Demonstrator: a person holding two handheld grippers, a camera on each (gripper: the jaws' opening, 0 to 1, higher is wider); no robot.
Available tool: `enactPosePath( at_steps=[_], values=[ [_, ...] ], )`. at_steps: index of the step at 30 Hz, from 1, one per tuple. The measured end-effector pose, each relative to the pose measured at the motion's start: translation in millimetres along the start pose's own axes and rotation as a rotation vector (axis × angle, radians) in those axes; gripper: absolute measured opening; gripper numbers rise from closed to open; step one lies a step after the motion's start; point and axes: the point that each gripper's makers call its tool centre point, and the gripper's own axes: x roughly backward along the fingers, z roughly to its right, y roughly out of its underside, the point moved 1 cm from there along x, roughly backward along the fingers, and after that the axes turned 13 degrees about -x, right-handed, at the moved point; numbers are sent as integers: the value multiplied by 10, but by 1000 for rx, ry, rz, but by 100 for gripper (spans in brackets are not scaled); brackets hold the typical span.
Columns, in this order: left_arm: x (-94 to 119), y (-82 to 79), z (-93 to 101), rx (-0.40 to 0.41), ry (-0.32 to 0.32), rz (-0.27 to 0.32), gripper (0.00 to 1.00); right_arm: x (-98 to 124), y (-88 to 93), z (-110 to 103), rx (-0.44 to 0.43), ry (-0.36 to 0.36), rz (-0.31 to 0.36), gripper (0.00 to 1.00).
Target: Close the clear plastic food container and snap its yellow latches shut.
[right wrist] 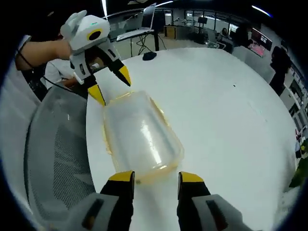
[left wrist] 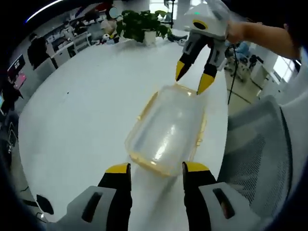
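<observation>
A clear plastic food container [left wrist: 168, 132] with yellow rim and latches lies on the white table [left wrist: 86, 106], lid on. My left gripper [left wrist: 154, 169] stands open at its near short end, its yellow-tipped fingers [left wrist: 118, 169] level with that end. At the far short end the right gripper [left wrist: 191, 79] is open, tips almost touching the rim. In the right gripper view the same container [right wrist: 139, 134] lies before my right gripper [right wrist: 154, 178], and the left gripper [right wrist: 109, 85] hangs open at the far end. A yellow side latch [left wrist: 198, 139] sticks out.
A grey mesh office chair [left wrist: 260, 149] stands close to the table edge beside the container, seen again as the chair [right wrist: 53, 149]. A potted plant [left wrist: 143, 25] sits at the table's far side. A dark computer mouse [right wrist: 149, 56] lies on the table beyond the container.
</observation>
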Motion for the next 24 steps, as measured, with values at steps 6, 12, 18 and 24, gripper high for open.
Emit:
enactPosePath(
  at_steps=[6,12,18,24],
  values=[
    [18,30,-54,118,-53,-25,37,-7,-31,-39,-110,0,13,30],
    [-17,62,-1,266,-51,-32,38,-17,-45,-80,-252,-15,39,31],
    [-33,112,21,502,-51,-39,35,-10,-92,-91,-344,-2,71,31],
    [-48,125,28,581,-56,-32,35,-61,-55,-41,-439,35,66,32]
  ],
)
